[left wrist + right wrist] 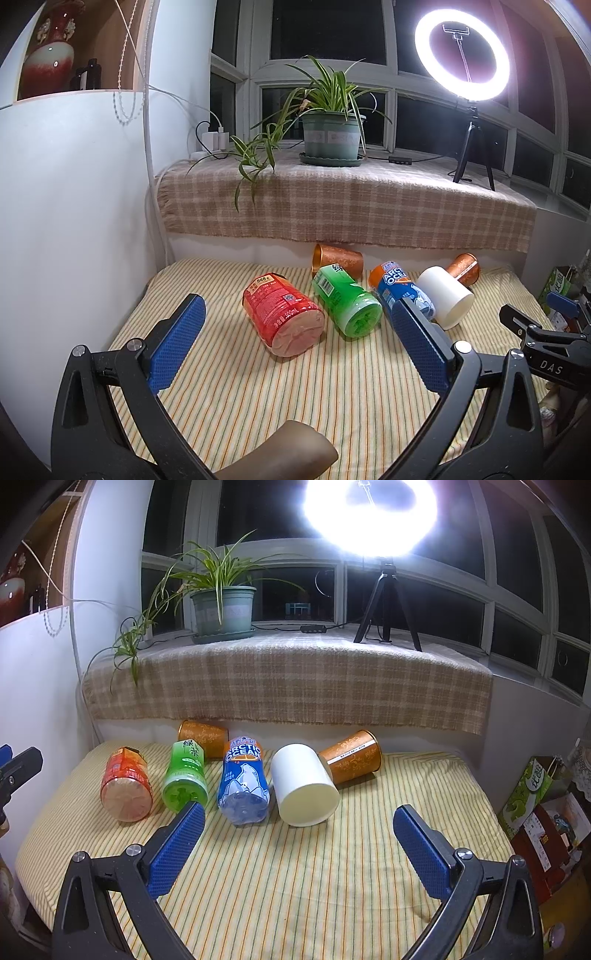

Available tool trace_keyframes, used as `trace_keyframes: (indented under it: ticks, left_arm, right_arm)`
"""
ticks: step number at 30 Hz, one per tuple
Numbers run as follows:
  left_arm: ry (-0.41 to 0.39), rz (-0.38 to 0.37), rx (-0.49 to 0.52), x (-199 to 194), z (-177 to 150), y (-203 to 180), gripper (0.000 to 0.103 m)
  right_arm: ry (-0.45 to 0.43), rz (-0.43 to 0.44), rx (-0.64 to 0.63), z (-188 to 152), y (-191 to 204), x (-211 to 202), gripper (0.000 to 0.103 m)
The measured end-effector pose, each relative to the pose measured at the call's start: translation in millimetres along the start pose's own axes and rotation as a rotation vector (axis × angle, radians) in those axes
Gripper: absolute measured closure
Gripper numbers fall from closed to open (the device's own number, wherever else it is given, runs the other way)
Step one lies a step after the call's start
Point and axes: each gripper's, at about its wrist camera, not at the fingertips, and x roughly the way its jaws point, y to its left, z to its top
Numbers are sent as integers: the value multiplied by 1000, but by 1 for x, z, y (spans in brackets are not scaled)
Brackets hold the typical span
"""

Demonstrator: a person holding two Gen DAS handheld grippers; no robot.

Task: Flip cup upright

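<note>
Several cups lie on their sides in a row on the striped cloth [295, 878]: a red cup [282, 317] [126, 784], a green cup [345, 304] [184, 775], a blue Arctic Ocean cup [400, 291] [243, 781], a white cup [447, 297] [303, 784], and two copper cups, one at the back [336, 260] [203, 736] and one at the right [463, 267] [351, 755]. My left gripper [295, 314] is open and empty, in front of the red and green cups. My right gripper [299, 816] is open and empty, in front of the white cup.
A window ledge with a checked cloth [332, 199] rises behind the cups, holding a potted plant [330, 136] and a ring light on a tripod [461, 55]. A white wall [74, 221] stands at the left. Boxes [535, 805] sit at the right.
</note>
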Motion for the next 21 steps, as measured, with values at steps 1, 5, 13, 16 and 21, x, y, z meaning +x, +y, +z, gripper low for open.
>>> trace_keyframes:
  ticks: [1, 5, 13, 16, 21]
  left_arm:
    - [1, 0, -1, 0, 0, 1, 1]
    - [0, 1, 0, 1, 1, 4, 1]
    - [1, 1, 0, 1, 0, 3, 1]
    - [1, 2, 0, 1, 0, 3, 1]
    - [1, 2, 0, 1, 0, 2, 1]
  right_arm:
    - [0, -2, 1, 0, 0, 0, 0]
    - [0, -3, 0, 0, 0, 1, 0]
    - [2, -3, 1, 0, 0, 1, 0]
    - [3, -2, 1, 0, 0, 1, 0]
    - [3, -2, 1, 0, -1, 1, 0]
